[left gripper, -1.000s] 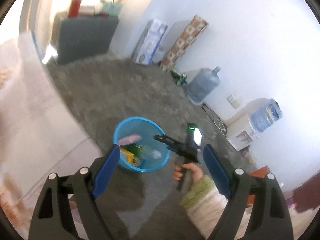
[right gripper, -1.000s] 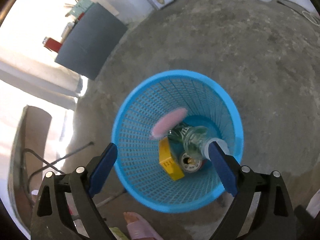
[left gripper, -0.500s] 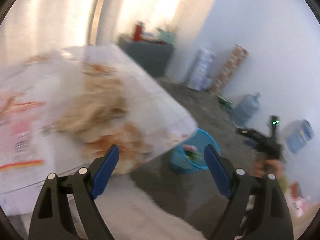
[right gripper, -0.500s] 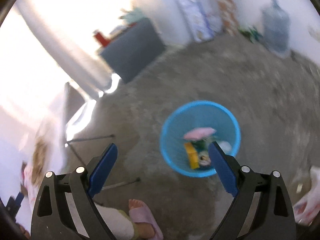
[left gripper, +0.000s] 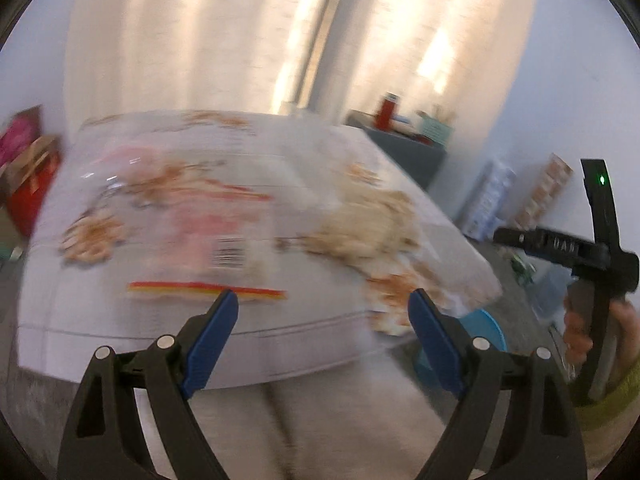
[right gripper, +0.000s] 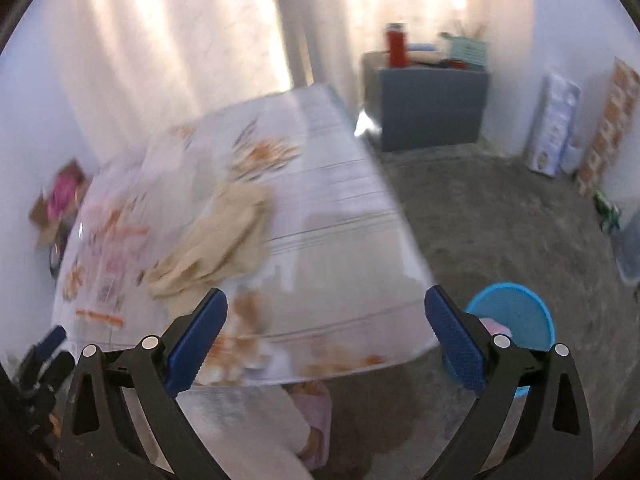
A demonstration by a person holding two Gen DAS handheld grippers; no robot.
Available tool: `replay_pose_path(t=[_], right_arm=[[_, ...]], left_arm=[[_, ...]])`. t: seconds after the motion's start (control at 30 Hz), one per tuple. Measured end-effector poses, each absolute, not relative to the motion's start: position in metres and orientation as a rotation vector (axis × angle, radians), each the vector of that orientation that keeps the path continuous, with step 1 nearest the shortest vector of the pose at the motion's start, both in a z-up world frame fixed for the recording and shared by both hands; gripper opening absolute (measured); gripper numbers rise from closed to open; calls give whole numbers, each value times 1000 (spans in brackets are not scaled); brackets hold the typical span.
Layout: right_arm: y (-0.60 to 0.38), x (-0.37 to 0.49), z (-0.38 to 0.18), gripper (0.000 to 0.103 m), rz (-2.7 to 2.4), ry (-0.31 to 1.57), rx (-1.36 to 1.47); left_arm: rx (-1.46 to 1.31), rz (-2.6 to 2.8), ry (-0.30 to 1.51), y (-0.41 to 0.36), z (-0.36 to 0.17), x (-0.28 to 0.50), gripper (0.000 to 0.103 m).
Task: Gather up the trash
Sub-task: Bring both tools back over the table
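Note:
A blue mesh trash basket [right gripper: 516, 312] stands on the grey floor at the lower right, with a pink item inside; a sliver of it shows in the left wrist view [left gripper: 486, 328]. A table with a white patterned cloth [left gripper: 240, 224] carries a crumpled beige piece [left gripper: 372, 224] and blurred pink and orange wrappers [left gripper: 200, 224]. The cloth [right gripper: 328, 216] and the beige piece [right gripper: 216, 240] also show in the right wrist view. My left gripper [left gripper: 324, 332] is open and empty over the table's near edge. My right gripper [right gripper: 326, 332] is open and empty, near the table edge, left of the basket.
A dark cabinet [right gripper: 432, 108] with a red bottle [right gripper: 396, 44] stands by the curtains. Boxes [right gripper: 556, 124] lean on the right wall. A red and pink box pile [left gripper: 28, 176] sits left of the table. My leg and pink slipper [right gripper: 316, 420] are below.
Both grippers have swung up and away from the basket toward the table. The basket has slid to the lower right of both views. Both stay open.

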State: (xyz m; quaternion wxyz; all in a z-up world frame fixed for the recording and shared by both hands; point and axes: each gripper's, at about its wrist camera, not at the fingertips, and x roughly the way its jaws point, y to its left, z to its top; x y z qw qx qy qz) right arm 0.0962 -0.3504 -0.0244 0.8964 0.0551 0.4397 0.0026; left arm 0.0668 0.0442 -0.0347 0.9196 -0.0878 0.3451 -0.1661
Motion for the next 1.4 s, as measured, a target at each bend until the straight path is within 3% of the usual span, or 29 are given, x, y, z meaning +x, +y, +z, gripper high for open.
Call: replay_pose_path(t=[0.4,0.97,1.27,1.4], right_arm=[[-265,121,-25,95,14,858,-109],[-272,126,-32,95,139,934,80],[-289,128,-43,95,146,961,158],[-293,127,-42,95,147,959,177]], left_arm=[[-282,-188,713,122,-50,92,85],[-172,-219,913,89,-70,203,85],[-11,-158,937,71,-86,206,85],[67,-154,913,61,-89,199,72]])
